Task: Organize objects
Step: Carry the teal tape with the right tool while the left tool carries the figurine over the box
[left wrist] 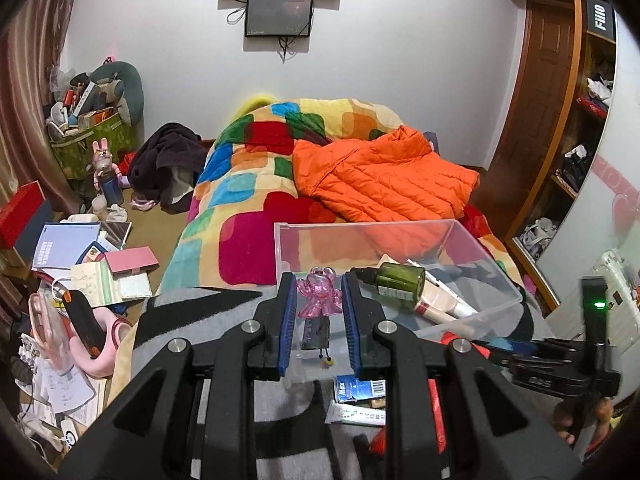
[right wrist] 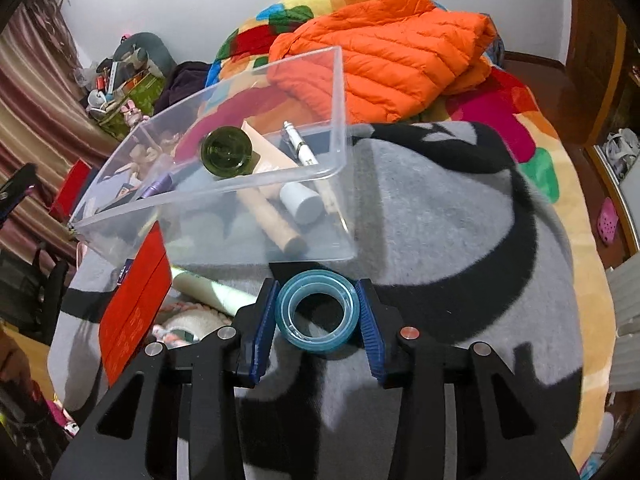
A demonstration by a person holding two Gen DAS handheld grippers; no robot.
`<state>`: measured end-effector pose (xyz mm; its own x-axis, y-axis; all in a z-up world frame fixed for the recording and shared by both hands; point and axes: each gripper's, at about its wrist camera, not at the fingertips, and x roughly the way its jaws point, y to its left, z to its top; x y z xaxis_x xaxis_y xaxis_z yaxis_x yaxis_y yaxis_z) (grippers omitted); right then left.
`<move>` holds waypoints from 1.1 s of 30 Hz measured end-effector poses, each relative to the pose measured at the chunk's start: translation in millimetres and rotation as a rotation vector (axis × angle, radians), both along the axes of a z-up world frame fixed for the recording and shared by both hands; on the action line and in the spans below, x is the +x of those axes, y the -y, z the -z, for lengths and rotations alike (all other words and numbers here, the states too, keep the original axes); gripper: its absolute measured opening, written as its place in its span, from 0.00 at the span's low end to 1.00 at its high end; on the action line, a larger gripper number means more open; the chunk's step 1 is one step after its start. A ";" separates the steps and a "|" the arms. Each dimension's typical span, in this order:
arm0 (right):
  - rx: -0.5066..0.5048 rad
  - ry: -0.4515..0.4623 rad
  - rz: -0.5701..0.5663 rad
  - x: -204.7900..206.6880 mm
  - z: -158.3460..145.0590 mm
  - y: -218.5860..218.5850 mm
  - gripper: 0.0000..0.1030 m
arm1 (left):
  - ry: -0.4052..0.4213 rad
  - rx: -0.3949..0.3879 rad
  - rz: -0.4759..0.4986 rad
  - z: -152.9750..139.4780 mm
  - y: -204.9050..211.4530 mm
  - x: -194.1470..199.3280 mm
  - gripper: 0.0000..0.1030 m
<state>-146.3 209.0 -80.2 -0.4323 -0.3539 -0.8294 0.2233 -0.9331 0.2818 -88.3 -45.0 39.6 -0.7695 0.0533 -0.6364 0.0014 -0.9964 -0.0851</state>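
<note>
Left hand-held gripper (left wrist: 319,304) brackets a pink toy figure (left wrist: 319,294) beside the clear bin (left wrist: 472,320); contact seems likely. Light, brittle: grip the torso. Right hand-held gripper (right wrist: 318,312) pinches the rigid, slick tape roll (right wrist: 318,312) across its rim, above the bed.

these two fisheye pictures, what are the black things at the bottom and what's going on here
Those black parts are tools, not a robot: a person holds one hand-held gripper in each hand, with a camera looking along its two blue-padded fingers. One picture comes from each. The left hand-held gripper has a pink transparent figurine between its pads; the right hand-held gripper is around a blue tape roll. Both are over a grey-and-black blanket on a bed. Ahead stands a clear plastic bin already holding a green glass jar, tubes and a pen.
</note>
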 end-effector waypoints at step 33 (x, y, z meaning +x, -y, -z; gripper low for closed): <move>0.070 -0.186 -0.096 -33.1 -55.5 54.9 0.34 | 0.137 -0.011 0.052 42.9 -24.4 -40.9 0.22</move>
